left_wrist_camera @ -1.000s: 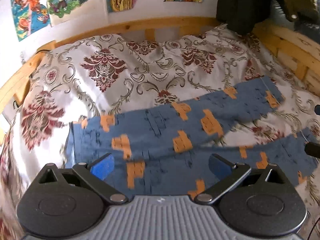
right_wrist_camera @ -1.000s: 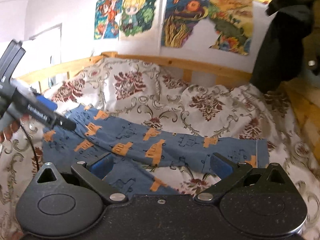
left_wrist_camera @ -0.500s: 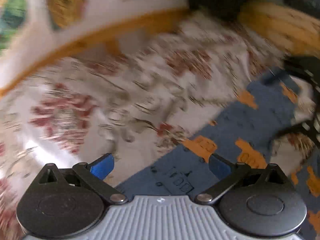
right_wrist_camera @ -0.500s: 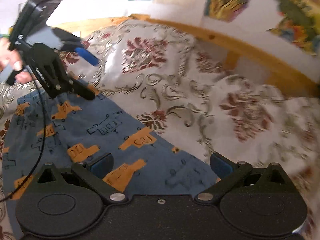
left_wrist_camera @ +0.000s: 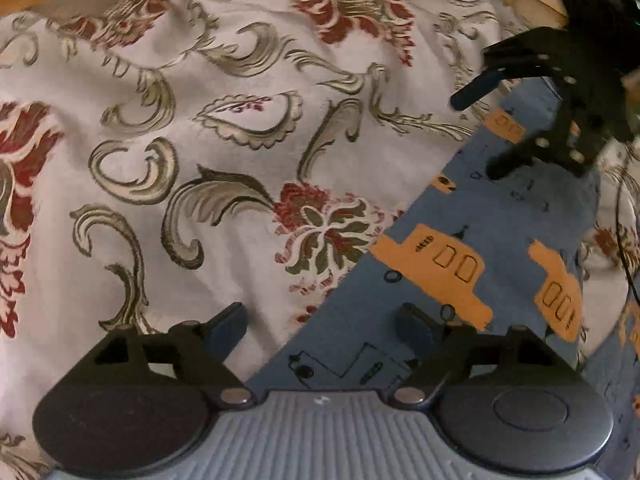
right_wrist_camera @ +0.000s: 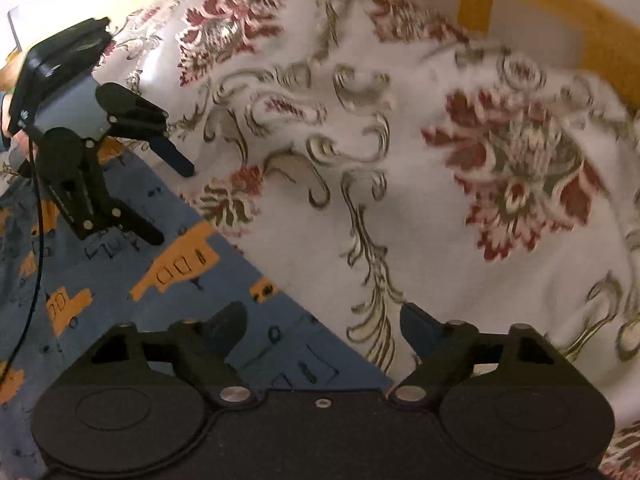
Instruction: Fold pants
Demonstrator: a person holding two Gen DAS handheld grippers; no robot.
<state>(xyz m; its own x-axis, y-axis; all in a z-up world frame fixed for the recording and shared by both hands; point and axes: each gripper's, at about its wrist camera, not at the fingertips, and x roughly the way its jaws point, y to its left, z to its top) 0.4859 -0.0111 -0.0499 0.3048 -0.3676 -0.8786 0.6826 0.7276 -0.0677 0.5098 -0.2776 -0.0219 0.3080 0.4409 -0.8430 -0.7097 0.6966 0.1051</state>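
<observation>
In the left wrist view, the left gripper [left_wrist_camera: 320, 326] is now low and close over the far edge of the blue pants [left_wrist_camera: 460, 264]. One second ago it stood back and saw both legs of the pants from the waist side. Its jaws are spread wide, one finger over the flowered bedspread [left_wrist_camera: 200, 160] and the other over the blue cloth, and they hold nothing. The right gripper [left_wrist_camera: 476, 136] shows further along the same leg, also spread.

In the right wrist view, the right gripper [right_wrist_camera: 320, 328] has come down in the same way and straddles the edge of the pants [right_wrist_camera: 180, 264] with spread, empty jaws. The left gripper [right_wrist_camera: 172, 204] is seen beside it over the same edge.

I judge that both tools are now placed to pinch the upper leg's edge, so the first fold over the other leg can begin
</observation>
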